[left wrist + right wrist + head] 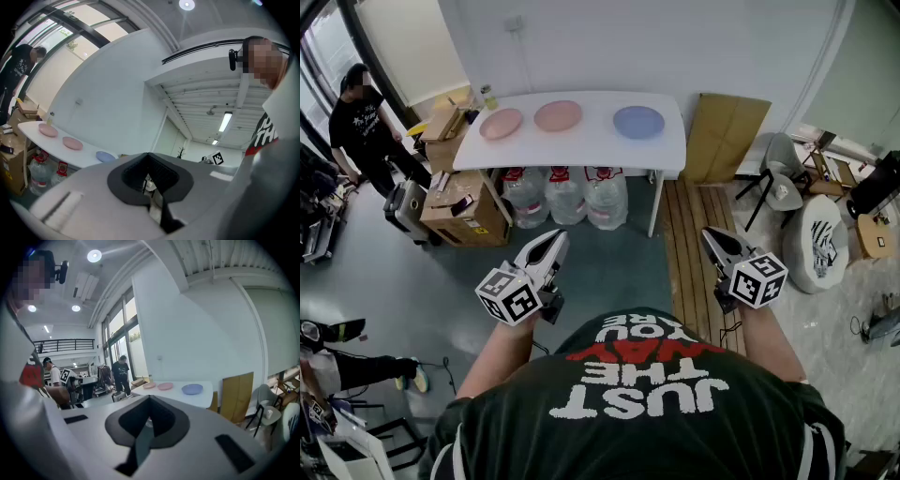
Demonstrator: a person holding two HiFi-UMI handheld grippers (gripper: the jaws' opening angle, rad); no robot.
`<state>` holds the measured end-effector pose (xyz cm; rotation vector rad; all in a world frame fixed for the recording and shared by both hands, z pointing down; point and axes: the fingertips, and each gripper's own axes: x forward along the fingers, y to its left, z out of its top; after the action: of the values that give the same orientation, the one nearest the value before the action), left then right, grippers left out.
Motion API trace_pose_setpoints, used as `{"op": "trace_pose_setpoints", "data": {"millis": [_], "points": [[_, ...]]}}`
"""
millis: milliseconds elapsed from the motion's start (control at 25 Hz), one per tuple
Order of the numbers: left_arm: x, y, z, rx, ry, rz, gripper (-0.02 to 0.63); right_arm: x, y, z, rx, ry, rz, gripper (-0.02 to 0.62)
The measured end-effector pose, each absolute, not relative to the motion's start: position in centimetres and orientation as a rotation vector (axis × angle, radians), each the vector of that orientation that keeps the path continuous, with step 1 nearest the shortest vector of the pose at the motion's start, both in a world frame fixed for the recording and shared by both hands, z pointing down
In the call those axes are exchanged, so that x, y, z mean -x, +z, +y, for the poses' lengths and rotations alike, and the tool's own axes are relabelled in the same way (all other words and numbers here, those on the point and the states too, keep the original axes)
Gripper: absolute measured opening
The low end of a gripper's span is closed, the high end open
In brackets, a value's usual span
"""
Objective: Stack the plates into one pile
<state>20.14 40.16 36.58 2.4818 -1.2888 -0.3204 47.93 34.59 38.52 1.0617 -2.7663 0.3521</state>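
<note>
Three plates lie in a row on a white table [666, 145] far ahead: a pink plate [501, 123] at the left, a second pink plate [558, 115] in the middle and a blue plate [638, 121] at the right. They lie apart, none stacked. The left gripper view shows the pink plate [48, 131], the middle plate [72, 143] and the blue plate [105, 156]; the right gripper view shows the blue plate [192, 389]. My left gripper [557, 237] and right gripper [708, 234] hover near my chest, well short of the table. Both are shut and hold nothing.
Large water bottles [567, 197] stand under the table. Cardboard boxes [459, 202] sit at its left end, where a person [361, 122] stands. A cardboard sheet [724, 136] leans at the right, near a chair [778, 183] and a strip of wooden floor [689, 234].
</note>
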Motion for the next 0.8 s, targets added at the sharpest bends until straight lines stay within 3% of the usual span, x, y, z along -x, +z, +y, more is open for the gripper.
{"op": "trace_pose_setpoints", "data": {"millis": [800], "points": [[-26.1,37.1,36.8,-2.481,-0.279,-1.270,0.004,-52.9,38.9,31.5,-1.056,0.382,-2.778,0.005]]}}
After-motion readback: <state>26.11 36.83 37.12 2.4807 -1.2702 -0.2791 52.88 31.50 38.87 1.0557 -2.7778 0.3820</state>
